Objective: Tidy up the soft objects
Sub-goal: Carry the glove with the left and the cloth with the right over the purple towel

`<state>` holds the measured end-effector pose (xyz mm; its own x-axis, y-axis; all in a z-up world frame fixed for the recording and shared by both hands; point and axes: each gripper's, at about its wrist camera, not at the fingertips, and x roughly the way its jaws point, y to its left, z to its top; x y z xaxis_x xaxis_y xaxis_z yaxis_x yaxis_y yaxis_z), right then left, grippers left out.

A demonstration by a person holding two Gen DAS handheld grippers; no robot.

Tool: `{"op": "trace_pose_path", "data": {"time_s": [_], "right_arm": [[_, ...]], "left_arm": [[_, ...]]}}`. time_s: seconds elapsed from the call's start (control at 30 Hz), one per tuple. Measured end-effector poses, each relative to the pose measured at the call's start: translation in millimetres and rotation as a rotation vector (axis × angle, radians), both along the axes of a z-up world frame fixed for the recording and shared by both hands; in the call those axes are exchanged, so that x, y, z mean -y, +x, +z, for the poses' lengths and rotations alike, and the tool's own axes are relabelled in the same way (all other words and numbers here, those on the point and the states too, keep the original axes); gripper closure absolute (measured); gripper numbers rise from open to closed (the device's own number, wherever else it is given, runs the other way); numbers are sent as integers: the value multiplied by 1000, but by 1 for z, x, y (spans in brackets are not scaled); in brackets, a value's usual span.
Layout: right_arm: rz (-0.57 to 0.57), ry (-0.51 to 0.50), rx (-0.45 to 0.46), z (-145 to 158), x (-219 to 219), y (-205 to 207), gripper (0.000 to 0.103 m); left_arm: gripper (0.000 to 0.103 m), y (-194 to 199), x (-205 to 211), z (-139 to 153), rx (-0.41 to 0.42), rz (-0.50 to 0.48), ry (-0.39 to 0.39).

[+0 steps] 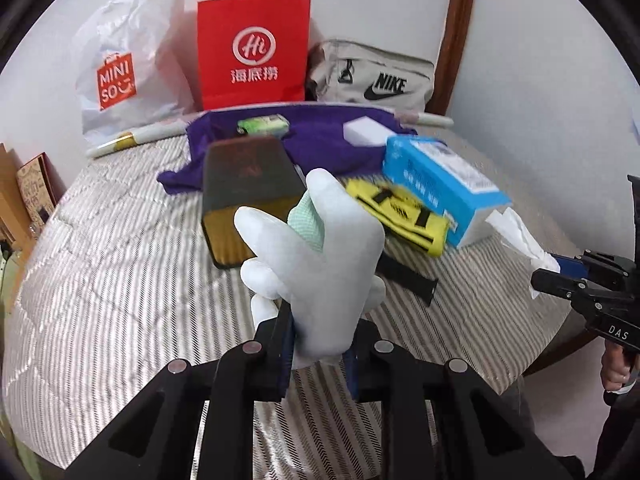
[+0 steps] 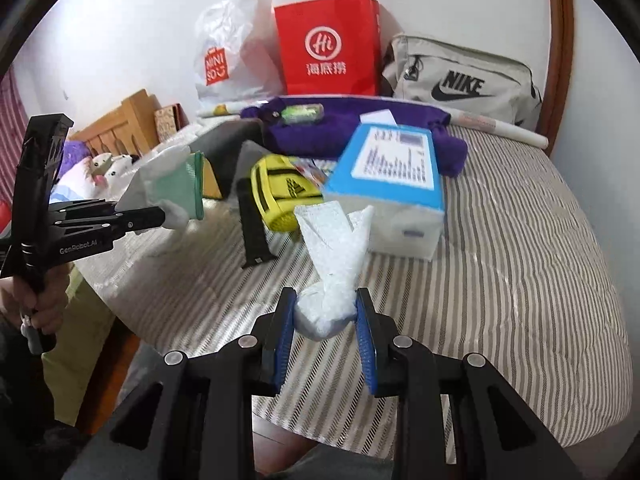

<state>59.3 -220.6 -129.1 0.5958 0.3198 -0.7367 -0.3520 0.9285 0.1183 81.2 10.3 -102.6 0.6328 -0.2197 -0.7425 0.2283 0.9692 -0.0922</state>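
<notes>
My left gripper [image 1: 318,354] is shut on a white glove [image 1: 316,256] with a pale green patch and holds it up above the striped bed; it also shows in the right wrist view [image 2: 160,214] with the glove [image 2: 172,188]. My right gripper [image 2: 326,312] is shut on a white crumpled tissue [image 2: 332,264] pulled from the blue tissue box [image 2: 392,184]; it shows at the right edge of the left wrist view [image 1: 548,276] with the tissue [image 1: 520,236]. A yellow pouch [image 2: 280,196], a purple cloth [image 2: 352,128] and a white sponge [image 1: 366,132] lie on the bed.
A Miniso plastic bag [image 1: 124,68], a red paper bag [image 1: 254,52] and a grey Nike bag [image 1: 376,78] stand against the far wall. A dark box [image 1: 248,188], a black strap [image 2: 254,228] and a green bottle [image 1: 264,124] lie on the striped mattress [image 1: 120,280]. A wooden headboard [image 2: 120,124] is left.
</notes>
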Motion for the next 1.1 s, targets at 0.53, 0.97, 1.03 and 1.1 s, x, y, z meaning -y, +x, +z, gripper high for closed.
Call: {"op": "trace_pose_path", "data": {"time_s": [0.53,0.97,1.03,1.1], "right_arm": [[16,33,79,51,-5,49,74],[9,-12,116,74,-8,128,74],[8,-13,116,75,-9,139,74],[5,-13,116,76,-10,149,74]], "left_arm": [[83,35,-15,38,58,47,-37],[83,91,-29,51,44,77,-12],[83,102,-30,53,41,83,-6],[83,112,-32,53,38,86,-9]]}}
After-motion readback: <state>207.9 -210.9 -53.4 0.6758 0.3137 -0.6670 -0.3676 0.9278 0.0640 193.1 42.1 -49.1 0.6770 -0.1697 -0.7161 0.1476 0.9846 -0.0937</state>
